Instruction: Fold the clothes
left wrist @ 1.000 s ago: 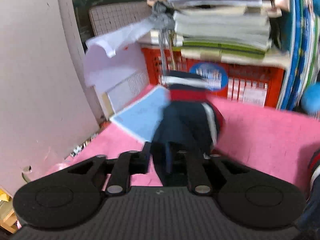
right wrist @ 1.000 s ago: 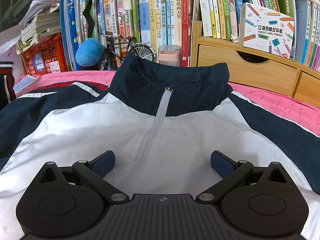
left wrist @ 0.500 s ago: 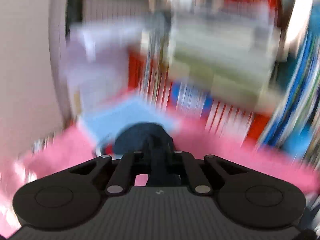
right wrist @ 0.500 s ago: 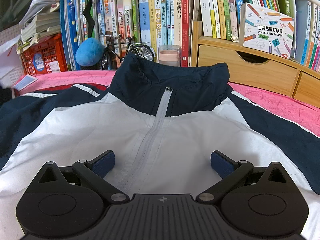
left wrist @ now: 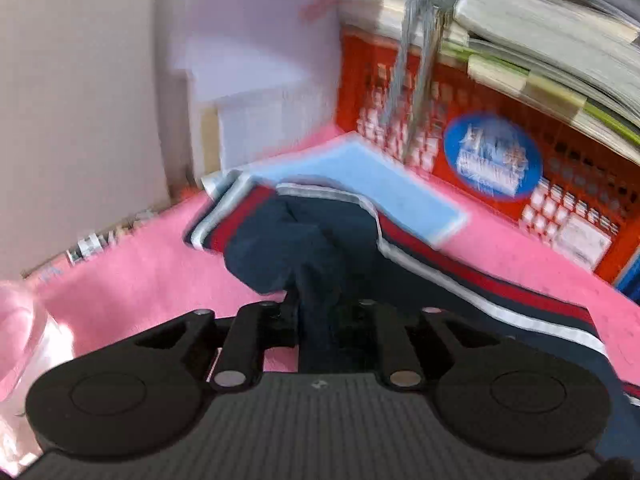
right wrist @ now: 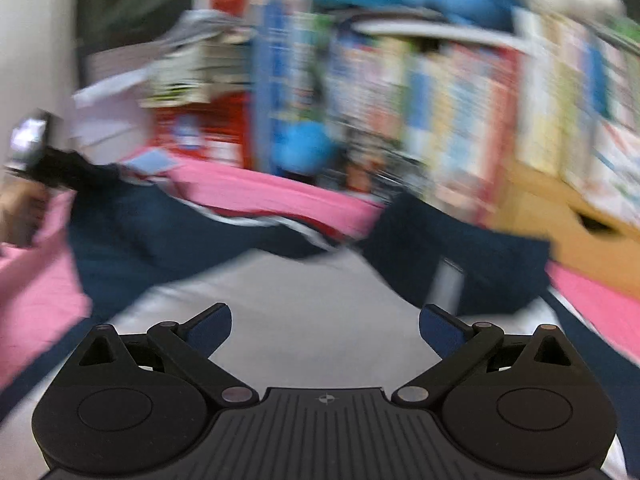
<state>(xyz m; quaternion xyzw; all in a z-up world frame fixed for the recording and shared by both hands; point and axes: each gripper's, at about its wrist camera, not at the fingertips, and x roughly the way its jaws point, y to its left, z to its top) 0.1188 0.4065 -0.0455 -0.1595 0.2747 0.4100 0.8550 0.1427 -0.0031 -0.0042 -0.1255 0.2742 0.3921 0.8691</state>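
**Sleeve pinched, other hand free**

Fingers of the left gripper are clamped on the dark end of the jacket sleeve, whose striped length runs away to the right over the pink table. The right gripper hangs with fingers apart above the jacket body, gripping nothing. Its view is badly smeared, so it is probably swinging left toward the sleeve; a second ago it was steady and square on the zip.
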